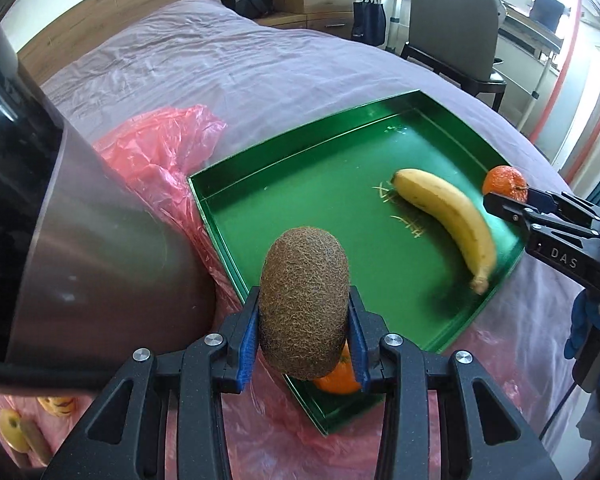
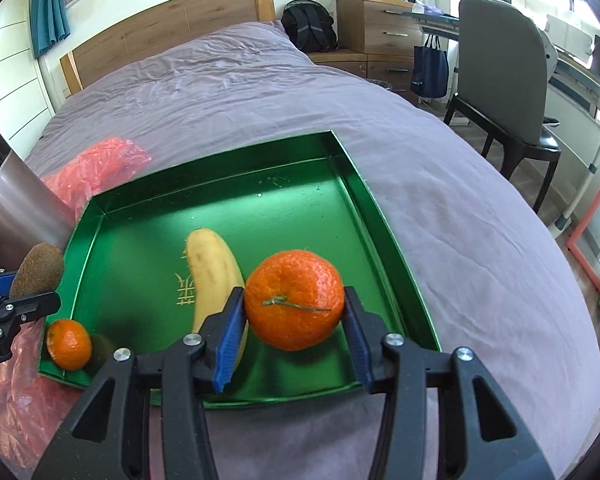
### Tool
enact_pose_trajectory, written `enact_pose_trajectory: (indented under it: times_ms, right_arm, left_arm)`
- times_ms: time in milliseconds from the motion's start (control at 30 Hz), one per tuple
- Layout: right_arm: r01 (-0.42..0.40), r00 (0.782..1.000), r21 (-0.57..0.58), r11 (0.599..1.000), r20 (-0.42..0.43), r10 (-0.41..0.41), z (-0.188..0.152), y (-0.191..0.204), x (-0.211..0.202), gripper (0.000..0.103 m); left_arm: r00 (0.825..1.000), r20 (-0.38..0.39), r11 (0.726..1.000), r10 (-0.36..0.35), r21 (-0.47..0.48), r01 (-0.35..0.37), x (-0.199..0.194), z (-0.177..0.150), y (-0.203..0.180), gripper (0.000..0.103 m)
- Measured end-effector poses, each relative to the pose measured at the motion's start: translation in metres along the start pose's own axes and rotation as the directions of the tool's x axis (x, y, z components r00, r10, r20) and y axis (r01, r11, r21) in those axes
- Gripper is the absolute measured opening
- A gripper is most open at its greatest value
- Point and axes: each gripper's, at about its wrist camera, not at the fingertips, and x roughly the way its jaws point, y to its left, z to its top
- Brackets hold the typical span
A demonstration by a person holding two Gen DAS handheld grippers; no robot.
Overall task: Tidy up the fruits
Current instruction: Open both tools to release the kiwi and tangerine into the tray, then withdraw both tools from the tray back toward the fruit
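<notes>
A green tray (image 1: 300, 184) (image 2: 112, 236) lies on the bed. In it rest a yellow banana (image 1: 448, 212) (image 2: 212, 272) and a small mandarin (image 2: 69, 344) (image 1: 338, 380) in its near left corner. My left gripper (image 1: 305, 332) is shut on a brown kiwi (image 1: 304, 300) (image 2: 40, 272), held above the tray's near left corner. My right gripper (image 2: 294, 320) is shut on a larger mandarin (image 2: 294, 300) (image 1: 505, 184), held over the tray's right side beside the banana.
A metal bowl (image 1: 92, 248) (image 2: 16, 204) stands left of the tray on pink plastic sheeting (image 1: 160, 148) (image 2: 100, 164). More fruit (image 1: 12, 428) lies on the plastic at the lower left. A chair (image 2: 504, 92) and a desk stand beyond the bed's right edge.
</notes>
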Motion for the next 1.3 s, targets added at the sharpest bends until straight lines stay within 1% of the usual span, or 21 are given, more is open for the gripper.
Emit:
enact_pose_trajectory:
  times_ms: [200,367,433,667,733,767,800,867,933,1033,1100,1167,1233,1300]
  right_arm:
    - [0.022,0.999,-0.015,1.0,-0.027,-0.022,-0.005,0.0,0.015,0.02]
    - [0.021,0.999,-0.01,1.0,-0.03,-0.021,-0.005,-0.002,0.019,0.02]
    - [0.019,0.999,-0.01,1.0,-0.032,-0.02,-0.005,-0.002,0.019,0.02]
    - [0.021,0.999,-0.001,1.0,-0.035,-0.021,-0.005,-0.003,0.018,0.023]
    - [0.027,0.999,-0.007,1.0,-0.037,-0.027,-0.006,-0.002,0.017,0.024]
    - [0.028,0.999,-0.007,1.0,-0.036,-0.028,-0.007,-0.002,0.015,0.03]
    - [0.028,0.999,-0.002,1.0,-0.033,-0.028,-0.007,-0.002,0.013,0.043]
    - [0.038,0.999,0.006,0.999,-0.029,-0.037,-0.007,-0.003,0.009,0.051]
    - [0.033,0.999,0.013,0.999,-0.024,-0.032,-0.009,-0.002,0.003,0.052]
    - [0.032,0.999,0.008,0.999,-0.01,-0.032,-0.012,0.0,-0.009,0.053]
    - [0.032,0.999,0.011,0.999,0.002,-0.032,-0.013,0.001,-0.019,0.058]
    - [0.028,1.0,0.02,0.999,0.012,-0.029,-0.015,0.003,-0.03,0.059]
    - [0.025,0.999,0.024,0.999,0.023,-0.026,-0.018,0.005,-0.044,0.059]
    - [0.024,0.999,0.024,0.999,0.032,-0.024,-0.021,0.008,-0.056,0.064]
  left_arm:
    - [1.0,-0.018,1.0,-0.016,-0.001,0.016,0.021,0.0,-0.002,0.034]
    - [0.999,-0.042,0.999,-0.03,-0.015,0.029,0.033,0.001,-0.001,0.034]
    - [0.998,-0.053,0.999,-0.046,-0.026,0.044,0.037,0.0,-0.001,0.034]
    - [0.996,-0.062,0.996,-0.068,-0.068,0.064,0.039,-0.003,-0.001,0.035]
    - [0.995,-0.057,0.995,-0.078,-0.063,0.074,0.035,-0.004,-0.002,0.038]
    - [0.995,-0.052,0.995,-0.085,-0.06,0.081,0.033,-0.004,-0.003,0.044]
    - [0.995,-0.042,0.995,-0.085,-0.058,0.083,0.029,-0.005,-0.004,0.051]
    - [0.998,-0.022,0.997,-0.066,-0.048,0.065,0.021,-0.005,-0.007,0.055]
    - [0.998,-0.016,0.997,-0.062,-0.036,0.061,0.014,-0.004,-0.009,0.056]
    - [0.998,0.013,0.998,-0.054,-0.019,0.054,-0.003,-0.007,-0.013,0.058]
    - [0.998,0.03,0.998,-0.059,-0.006,0.059,-0.017,-0.012,-0.016,0.06]
    - [0.997,0.044,0.998,-0.066,0.016,0.065,-0.031,-0.018,-0.02,0.06]
    - [0.996,0.055,0.996,-0.076,0.042,0.073,-0.045,-0.026,-0.025,0.064]
    - [0.995,0.066,0.996,-0.08,0.055,0.077,-0.058,-0.033,-0.028,0.07]
